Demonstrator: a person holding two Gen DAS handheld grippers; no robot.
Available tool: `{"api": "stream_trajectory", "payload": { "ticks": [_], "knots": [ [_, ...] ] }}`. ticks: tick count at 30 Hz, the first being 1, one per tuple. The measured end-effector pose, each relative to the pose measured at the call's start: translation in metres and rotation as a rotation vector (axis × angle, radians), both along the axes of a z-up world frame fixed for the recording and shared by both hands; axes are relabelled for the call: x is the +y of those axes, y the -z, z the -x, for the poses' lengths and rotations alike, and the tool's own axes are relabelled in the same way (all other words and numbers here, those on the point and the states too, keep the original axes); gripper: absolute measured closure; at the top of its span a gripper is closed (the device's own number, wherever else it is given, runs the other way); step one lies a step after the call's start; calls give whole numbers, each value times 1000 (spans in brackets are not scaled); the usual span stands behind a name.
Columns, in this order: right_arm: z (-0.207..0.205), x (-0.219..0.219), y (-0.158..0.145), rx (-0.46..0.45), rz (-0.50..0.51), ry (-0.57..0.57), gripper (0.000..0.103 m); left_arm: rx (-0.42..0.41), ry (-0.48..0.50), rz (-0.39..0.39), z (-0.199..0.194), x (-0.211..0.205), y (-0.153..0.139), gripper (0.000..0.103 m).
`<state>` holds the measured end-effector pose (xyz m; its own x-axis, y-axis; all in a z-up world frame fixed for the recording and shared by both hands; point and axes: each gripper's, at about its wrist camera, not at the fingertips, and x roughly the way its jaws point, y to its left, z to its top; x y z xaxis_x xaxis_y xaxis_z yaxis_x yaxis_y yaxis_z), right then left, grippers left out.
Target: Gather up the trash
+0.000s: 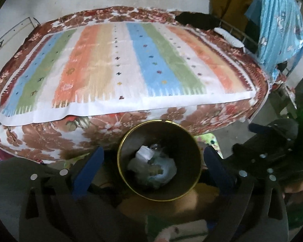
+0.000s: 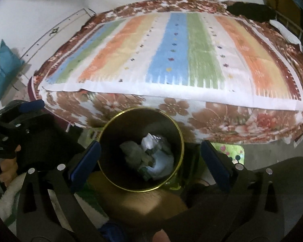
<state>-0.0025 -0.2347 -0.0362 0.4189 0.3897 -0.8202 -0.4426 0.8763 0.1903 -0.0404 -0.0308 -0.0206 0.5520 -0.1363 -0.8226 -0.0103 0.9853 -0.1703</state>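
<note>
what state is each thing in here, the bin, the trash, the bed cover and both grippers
trash bin: upright on the floor beside the bed, no lid, partly filled
crumpled trash: lying at the bottom of the bin
left gripper: open, nothing between its fingers, above the bin
right gripper: open, nothing between its fingers, above the bin
striped cloth: spread flat on the bed, nothing lying on it

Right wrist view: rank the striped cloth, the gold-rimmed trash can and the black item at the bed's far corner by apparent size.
1. Striped cloth, by far the largest.
2. Gold-rimmed trash can, though it sits closest to the camera, which inflates it.
3. Black item, smallest; it lies farthest away, so its true size against the can is unsure.
</note>
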Motion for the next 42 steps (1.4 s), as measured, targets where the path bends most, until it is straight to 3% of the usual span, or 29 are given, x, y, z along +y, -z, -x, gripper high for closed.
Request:
{"api": "stream_trajectory", "payload": {
  "ticks": [13, 42],
  "knots": [
    [-15, 20, 41, 110, -7, -20, 9, 143, -8, 54, -23, 3, 53, 6],
    [-13, 20, 49, 136, -25, -14, 9, 171, -46, 5, -26, 3, 59, 6]
  ]
}}
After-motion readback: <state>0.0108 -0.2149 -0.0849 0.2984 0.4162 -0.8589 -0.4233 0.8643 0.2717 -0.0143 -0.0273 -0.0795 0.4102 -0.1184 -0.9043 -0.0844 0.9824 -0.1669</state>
